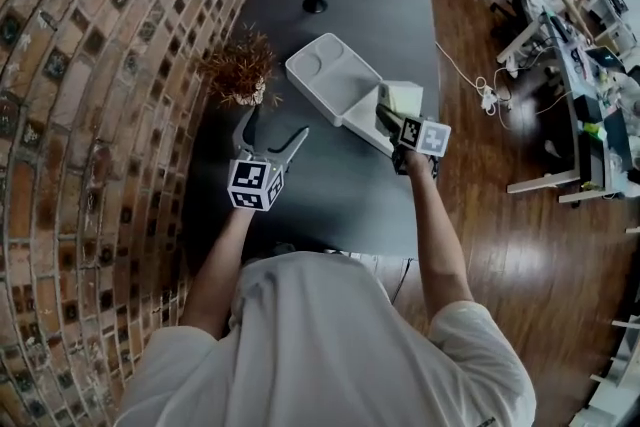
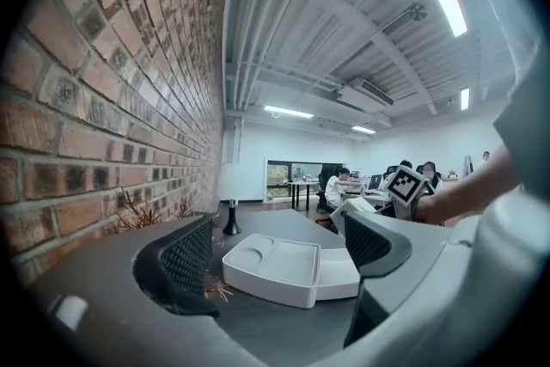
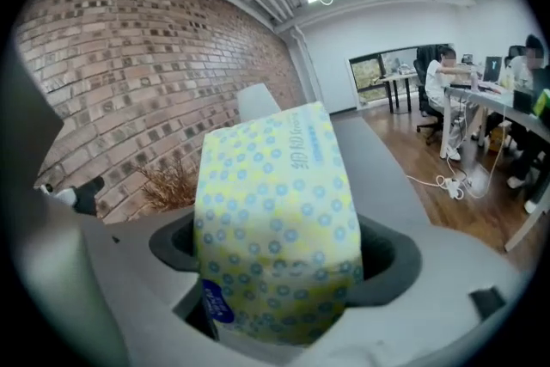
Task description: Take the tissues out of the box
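Two hand-held grippers are over the dark bench, one busy and one idle. At the far left the brick wall runs close along the bench edge, and a dried plant stands just beside it, so that side has little room.

The left hand-held gripper hangs low near the plant, with its jaws apart and nothing between them. It seems held aside so that it does not block the other one.

To its right the white box lies opened on the middle of the bench. At the box's right end the right hand-held gripper has its jaws closed on the tissue pack. This is a soft yellow pack with blue rings, gripped at its lower sides so that the upper part stands free. The pack appears raised above the box, so the taking out looks nearly done.

Bare bench lies in front of the box, toward the person, and is good for setting down. The right bench edge is near, with wooden floor below.
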`<state>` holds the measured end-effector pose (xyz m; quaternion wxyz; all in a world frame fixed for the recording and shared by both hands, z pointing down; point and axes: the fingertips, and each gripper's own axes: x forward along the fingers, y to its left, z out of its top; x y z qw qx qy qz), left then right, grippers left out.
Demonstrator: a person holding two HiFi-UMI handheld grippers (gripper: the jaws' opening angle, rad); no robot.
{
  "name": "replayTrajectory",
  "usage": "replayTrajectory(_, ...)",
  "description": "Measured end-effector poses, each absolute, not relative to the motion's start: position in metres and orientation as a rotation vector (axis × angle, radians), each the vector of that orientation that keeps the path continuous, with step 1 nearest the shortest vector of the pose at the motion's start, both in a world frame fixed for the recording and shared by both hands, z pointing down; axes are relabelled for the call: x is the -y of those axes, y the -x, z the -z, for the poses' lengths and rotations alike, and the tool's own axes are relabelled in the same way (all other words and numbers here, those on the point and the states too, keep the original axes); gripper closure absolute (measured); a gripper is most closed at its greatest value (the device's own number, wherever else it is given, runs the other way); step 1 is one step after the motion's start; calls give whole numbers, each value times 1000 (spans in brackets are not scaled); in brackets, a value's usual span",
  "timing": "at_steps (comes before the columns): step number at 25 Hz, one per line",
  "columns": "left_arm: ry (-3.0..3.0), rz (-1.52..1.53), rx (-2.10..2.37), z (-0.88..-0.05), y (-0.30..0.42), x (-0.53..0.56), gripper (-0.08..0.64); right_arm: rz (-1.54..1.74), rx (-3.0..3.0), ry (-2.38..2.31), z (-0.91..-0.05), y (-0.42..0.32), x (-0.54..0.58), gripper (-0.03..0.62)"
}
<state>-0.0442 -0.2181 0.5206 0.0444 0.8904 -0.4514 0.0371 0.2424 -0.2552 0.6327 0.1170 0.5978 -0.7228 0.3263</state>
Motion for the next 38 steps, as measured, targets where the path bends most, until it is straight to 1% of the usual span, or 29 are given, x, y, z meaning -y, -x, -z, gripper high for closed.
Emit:
replayTrajectory(3, -2728, -146, 1402, -520, 49, 217, 103, -869, 2198, -1815, -605, -235, 245, 126)
replayTrajectory(6, -2728, -194, 1438, -521, 53, 214, 147, -741, 2234, -1927, -571, -230, 231, 126)
replayTrajectory(8, -2723, -193, 1454, -518, 56, 212, 158, -662, 2250, -1993, -550, -227, 219, 126)
replayTrajectory(15, -2714, -159, 1472, -504, 67, 209, 163, -262, 2298, -2061, -493, -204, 181, 126)
replayTrajectory(21, -2733, -140, 1500, -493, 72, 196, 163, -41, 2251, -2147, -470, -193, 145, 124)
replayTrajectory(32, -2762, -67, 1564, -471, 87, 171, 161, 115, 2315, -2192, -440, -166, 88, 110)
replayTrajectory(38, -2782, -71, 1556, -464, 89, 162, 161, 45, 2269, -2247, -451, -168, 76, 114)
